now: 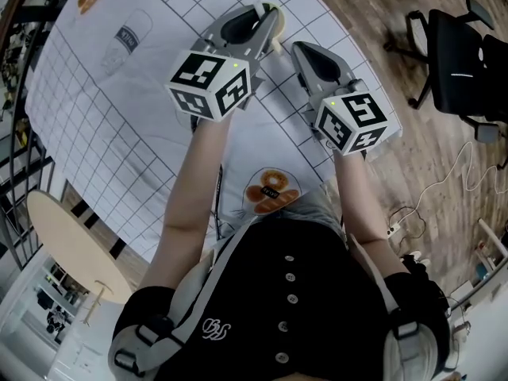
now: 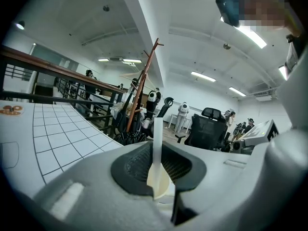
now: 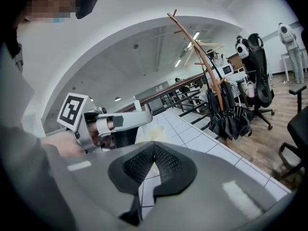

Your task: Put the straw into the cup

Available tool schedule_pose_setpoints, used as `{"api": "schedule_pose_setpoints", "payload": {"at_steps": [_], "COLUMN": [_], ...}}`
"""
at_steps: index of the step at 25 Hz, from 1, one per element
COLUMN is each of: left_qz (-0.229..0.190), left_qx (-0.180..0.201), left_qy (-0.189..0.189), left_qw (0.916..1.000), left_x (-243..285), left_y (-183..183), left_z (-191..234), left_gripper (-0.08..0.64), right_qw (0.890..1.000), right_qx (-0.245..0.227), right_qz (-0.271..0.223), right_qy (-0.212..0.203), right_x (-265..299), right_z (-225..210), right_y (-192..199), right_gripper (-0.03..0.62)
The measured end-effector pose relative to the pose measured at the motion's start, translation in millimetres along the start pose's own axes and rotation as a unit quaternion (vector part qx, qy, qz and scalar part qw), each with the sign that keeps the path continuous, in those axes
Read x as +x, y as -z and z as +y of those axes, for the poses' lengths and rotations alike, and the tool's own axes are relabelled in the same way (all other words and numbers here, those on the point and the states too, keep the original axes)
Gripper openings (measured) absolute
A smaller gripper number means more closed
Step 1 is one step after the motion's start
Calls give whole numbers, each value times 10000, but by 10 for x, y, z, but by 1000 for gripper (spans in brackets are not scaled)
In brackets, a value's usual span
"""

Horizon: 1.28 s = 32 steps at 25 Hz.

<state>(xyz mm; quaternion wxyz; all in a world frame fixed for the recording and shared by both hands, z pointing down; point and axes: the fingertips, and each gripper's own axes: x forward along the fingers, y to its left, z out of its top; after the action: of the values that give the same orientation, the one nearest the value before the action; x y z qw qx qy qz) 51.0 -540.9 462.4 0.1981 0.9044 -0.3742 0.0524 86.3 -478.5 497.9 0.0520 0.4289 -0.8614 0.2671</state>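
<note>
The left gripper is clamping an upright white straw, which its own view is showing plainly. The head view is hiding the straw behind the gripper's body and showing only the cream cup at its tips, over the gridded table. The right gripper is hovering alongside with its jaws together on nothing, and its view is catching the cup beneath the left gripper.

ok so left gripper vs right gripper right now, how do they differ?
The left gripper is shut on a white straw, which stands upright between its fingers; the right gripper has its fingers together on nothing. In the head view the left gripper reaches further up the table than the right gripper. Shared: same grey build, a marker cube at the back of each, both pointing the same way.
</note>
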Motion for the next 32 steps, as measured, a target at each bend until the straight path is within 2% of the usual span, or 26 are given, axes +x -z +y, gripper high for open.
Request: {"api": "schedule_pose_setpoints", "payload": {"at_steps": [6,13,23,29,32], "left_qz": [132,197,209,282,460], "left_qx": [-33,38,73,-50,-82], "left_qy": [-117,-130,-393,-729,-661], "left_qw": [9998,9997,9990,9969,9967], "left_x": [-20,-22,-112,-359,-474], "left_y": [91,113,90,77,206], "left_z": [4,-27,-44,-95,-239], "left_gripper": [58,114,195,193,192], "right_qw": [10000,10000,9998,9999,9999], "right_qx": [31,-1,70,144,80], "right_qz": [18,-12,-131,-86,45], "right_qy": [-50,-32,130,19,-46], "right_x": [-27,-84,-231,-324,-381], "right_z": [54,50,22,121,196], "right_y": [40,37,-4,8,52], "right_gripper": [2,2,2,2,2]}}
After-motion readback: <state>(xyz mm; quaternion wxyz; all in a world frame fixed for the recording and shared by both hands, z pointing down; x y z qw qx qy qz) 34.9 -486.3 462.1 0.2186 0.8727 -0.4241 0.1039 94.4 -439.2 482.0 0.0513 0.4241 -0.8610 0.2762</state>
